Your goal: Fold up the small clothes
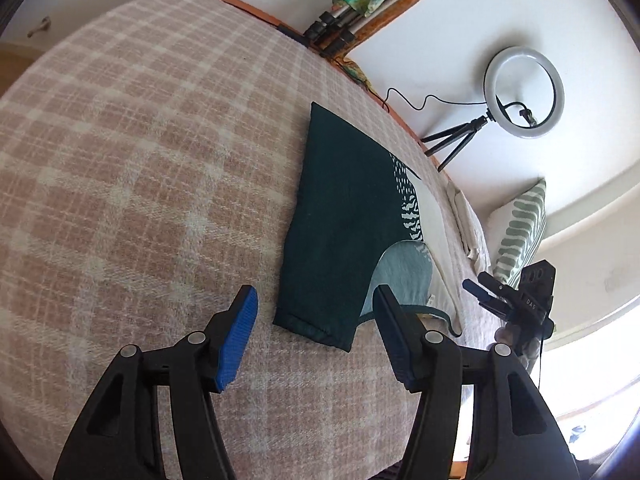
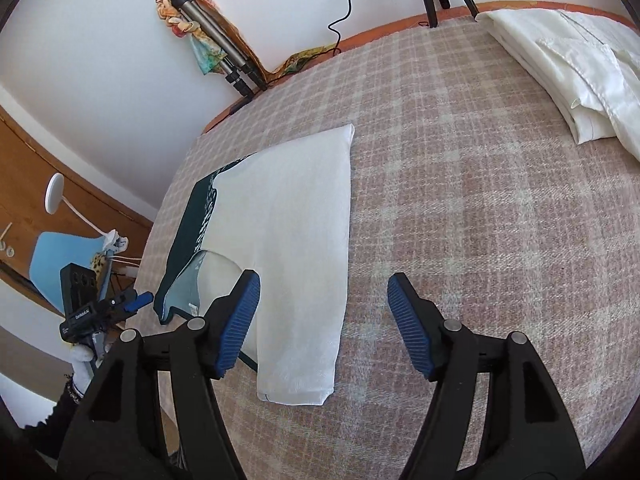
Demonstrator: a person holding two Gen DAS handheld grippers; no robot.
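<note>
A small garment, dark green on one half (image 1: 340,216) and white on the other (image 2: 296,232), lies flat on the plaid bedcover (image 1: 132,168) with both sides folded inward. Its light blue neck lining (image 1: 400,276) faces me. My left gripper (image 1: 316,304) is open and empty, hovering just above the green half's near end. My right gripper (image 2: 324,296) is open and empty, hovering above the white half's near end. Each gripper shows in the other's view, the right one (image 1: 496,296) and the left one (image 2: 120,306).
A stack of folded white cloth (image 2: 576,64) lies at the bed's far right. A ring light on a tripod (image 1: 524,92) and a folded tripod with colourful cloth (image 2: 212,44) stand by the wall. A green patterned pillow (image 1: 520,224) sits beyond the bed.
</note>
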